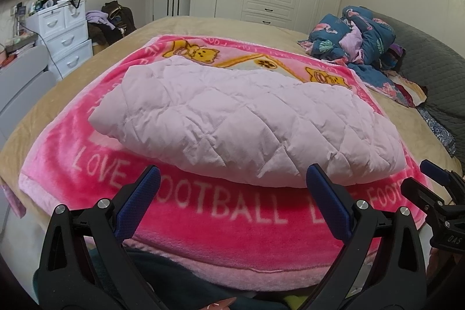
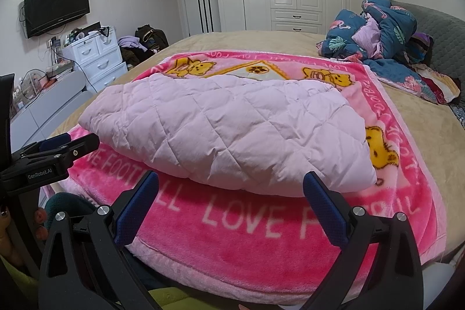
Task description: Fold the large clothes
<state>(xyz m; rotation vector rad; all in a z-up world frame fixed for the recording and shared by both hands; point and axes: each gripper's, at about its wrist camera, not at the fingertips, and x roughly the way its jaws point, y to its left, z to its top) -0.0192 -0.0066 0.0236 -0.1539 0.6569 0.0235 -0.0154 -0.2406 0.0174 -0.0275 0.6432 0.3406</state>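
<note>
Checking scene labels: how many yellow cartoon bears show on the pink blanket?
3 visible on the pink blanket: far left bear, far right bear, and right edge bear beside the folded quilted garment. The garment may hide more.

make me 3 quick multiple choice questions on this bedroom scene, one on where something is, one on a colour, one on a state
1. Where does the folded quilted garment lie?
A. on the pink blanket
B. on the floor
C. inside the wardrobe

2. What colour are the pads of the left claw?
A. red
B. blue
C. yellow

3. How do the two claws stand?
A. both shut on the garment
B. left shut, right open
C. both open, holding nothing

Answers:
1. A: the garment rests on the pink blanket spread over the bed.
2. B: both pads look dark blue.
3. C: the left claw and the right claw are spread wide, short of the garment's near edge, with only blanket between the fingers.
</note>
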